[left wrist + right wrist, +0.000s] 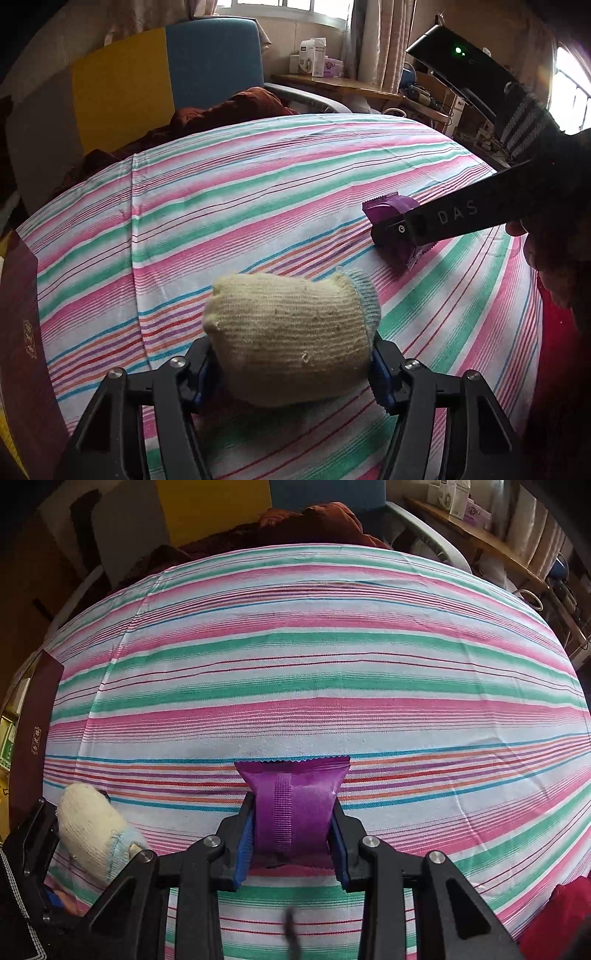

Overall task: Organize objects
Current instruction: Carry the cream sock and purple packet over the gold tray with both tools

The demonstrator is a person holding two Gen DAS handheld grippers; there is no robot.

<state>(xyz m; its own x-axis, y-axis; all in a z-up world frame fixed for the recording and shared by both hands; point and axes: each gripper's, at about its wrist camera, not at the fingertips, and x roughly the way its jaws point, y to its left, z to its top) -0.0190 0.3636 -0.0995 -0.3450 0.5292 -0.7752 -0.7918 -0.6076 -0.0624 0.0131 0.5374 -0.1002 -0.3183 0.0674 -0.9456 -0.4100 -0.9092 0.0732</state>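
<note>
The left gripper (pixel 291 373) is clasping a cream knitted glove (pixel 291 338) low over the striped cloth (pixel 258 192); the right gripper (pixel 291 840), level beside it, is pinching a shiny purple sachet (pixel 291 805).

Cream knit glove (pixel 291 332) (balled) lies near purple sachet (pixel 297 808).

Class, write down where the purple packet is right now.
The purple packet sits centre-low in the right wrist view, clamped between the right gripper fingers over the striped cloth, to the right of the knitted glove.
</note>
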